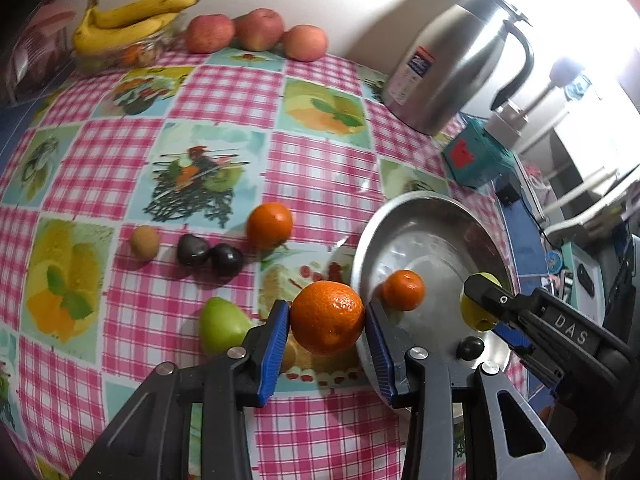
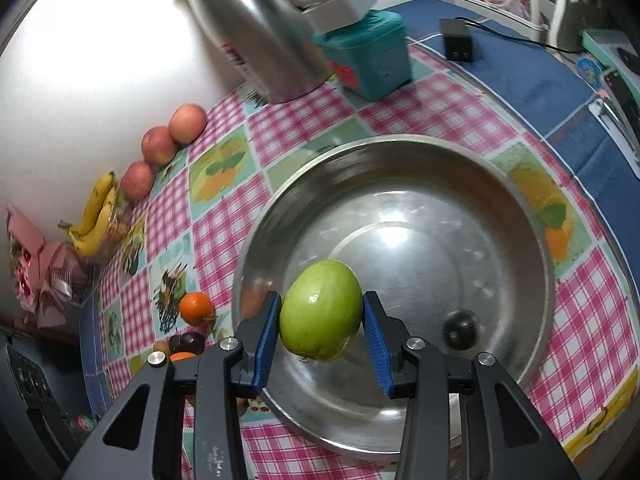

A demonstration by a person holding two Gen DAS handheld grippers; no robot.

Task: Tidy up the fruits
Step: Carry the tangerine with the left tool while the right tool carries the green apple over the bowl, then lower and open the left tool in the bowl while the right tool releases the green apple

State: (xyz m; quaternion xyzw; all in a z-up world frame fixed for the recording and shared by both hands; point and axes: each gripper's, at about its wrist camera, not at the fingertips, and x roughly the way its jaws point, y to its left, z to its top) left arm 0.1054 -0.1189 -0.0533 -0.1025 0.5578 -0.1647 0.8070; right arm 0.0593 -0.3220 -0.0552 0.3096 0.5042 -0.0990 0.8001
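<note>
Over the steel basin [image 2: 400, 152] the right hand-held gripper [image 2: 322, 336] pinches a green fruit [image 2: 320, 310], while beside its rim the left hand-held gripper [image 1: 327, 330] clamps an orange [image 1: 327, 316] — released together, they might collide — or roll out.
</note>
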